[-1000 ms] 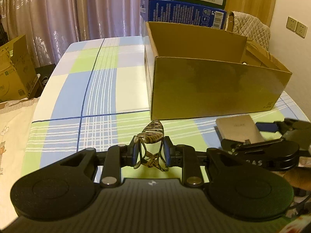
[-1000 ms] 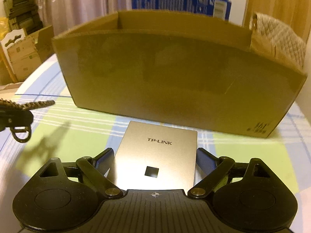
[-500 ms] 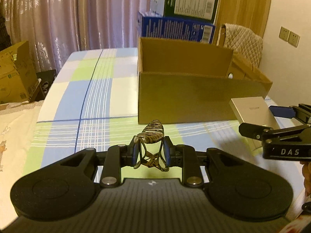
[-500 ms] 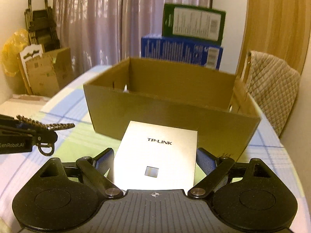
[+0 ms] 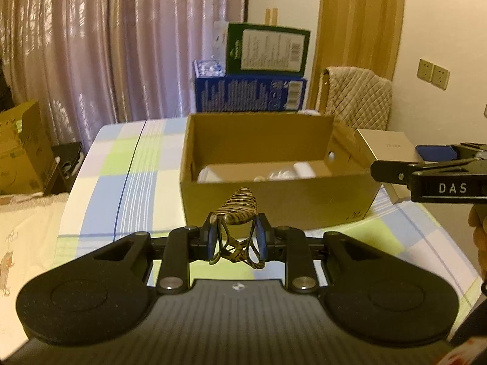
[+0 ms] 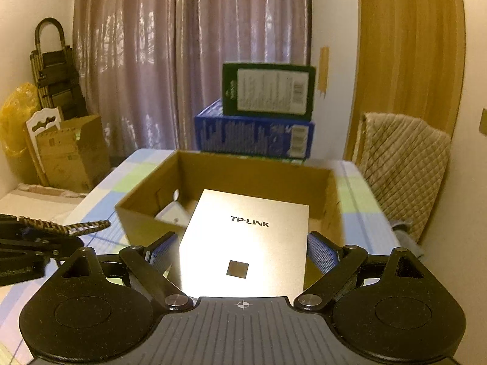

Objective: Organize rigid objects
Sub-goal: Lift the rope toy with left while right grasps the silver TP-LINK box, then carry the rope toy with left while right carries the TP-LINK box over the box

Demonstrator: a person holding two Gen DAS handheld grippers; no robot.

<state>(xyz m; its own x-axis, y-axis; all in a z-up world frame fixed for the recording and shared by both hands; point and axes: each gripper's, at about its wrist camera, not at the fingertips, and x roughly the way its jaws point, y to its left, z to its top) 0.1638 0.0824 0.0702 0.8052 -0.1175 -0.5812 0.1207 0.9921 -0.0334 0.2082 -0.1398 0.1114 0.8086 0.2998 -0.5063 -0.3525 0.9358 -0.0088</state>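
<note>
My left gripper (image 5: 236,240) is shut on a tortoiseshell hair clip (image 5: 239,210), held above the checked tablecloth just in front of the open cardboard box (image 5: 274,200). My right gripper (image 6: 242,251) is shut on a silver TP-LINK box (image 6: 246,243), held in the air over the near right part of the cardboard box (image 6: 143,213). The silver box also shows in the left wrist view (image 5: 386,149), at the cardboard box's right end. White items (image 5: 286,173) lie inside the cardboard box. The hair clip shows at the left in the right wrist view (image 6: 70,228).
A blue carton (image 6: 255,135) with a green carton (image 6: 268,91) on top stands behind the cardboard box. A quilted chair (image 6: 404,167) stands at the right of the table. Cardboard boxes (image 5: 21,149) sit on the floor at the left, before the curtains.
Both grippers have risen with their loads. The silver box has left the table and now hangs over the cardboard box. The inside of the cardboard box has come into view.
</note>
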